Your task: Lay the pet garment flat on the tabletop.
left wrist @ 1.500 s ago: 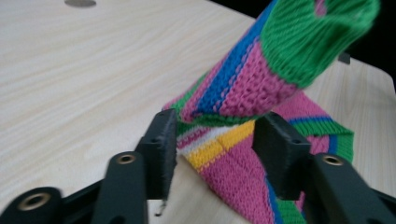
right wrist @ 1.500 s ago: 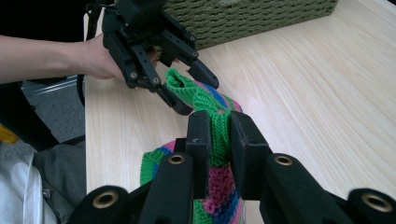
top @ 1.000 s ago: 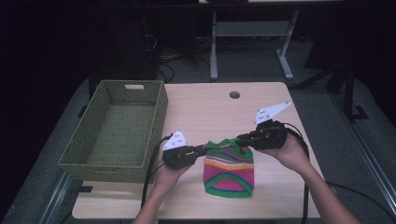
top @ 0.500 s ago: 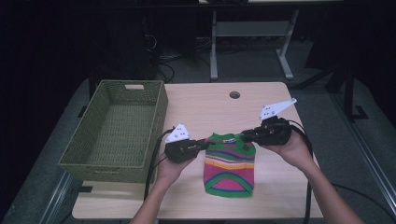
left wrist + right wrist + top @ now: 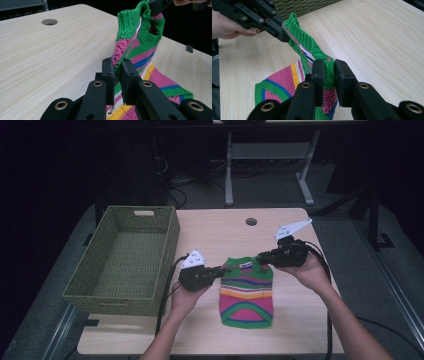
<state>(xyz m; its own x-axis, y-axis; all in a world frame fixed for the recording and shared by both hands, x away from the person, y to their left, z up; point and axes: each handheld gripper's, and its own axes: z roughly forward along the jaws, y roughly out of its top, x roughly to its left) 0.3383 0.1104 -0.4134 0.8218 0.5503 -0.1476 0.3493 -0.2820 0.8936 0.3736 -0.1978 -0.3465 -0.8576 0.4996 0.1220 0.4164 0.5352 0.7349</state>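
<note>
Table point(image 5: 300, 227) with basket point(image 5: 125, 260), sweater point(image 5: 247, 295)

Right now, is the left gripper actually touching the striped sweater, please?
Touching. In the left gripper view, the left gripper has its jaws closed on a fold of the striped sweater, with the knit pinched between them.
</note>
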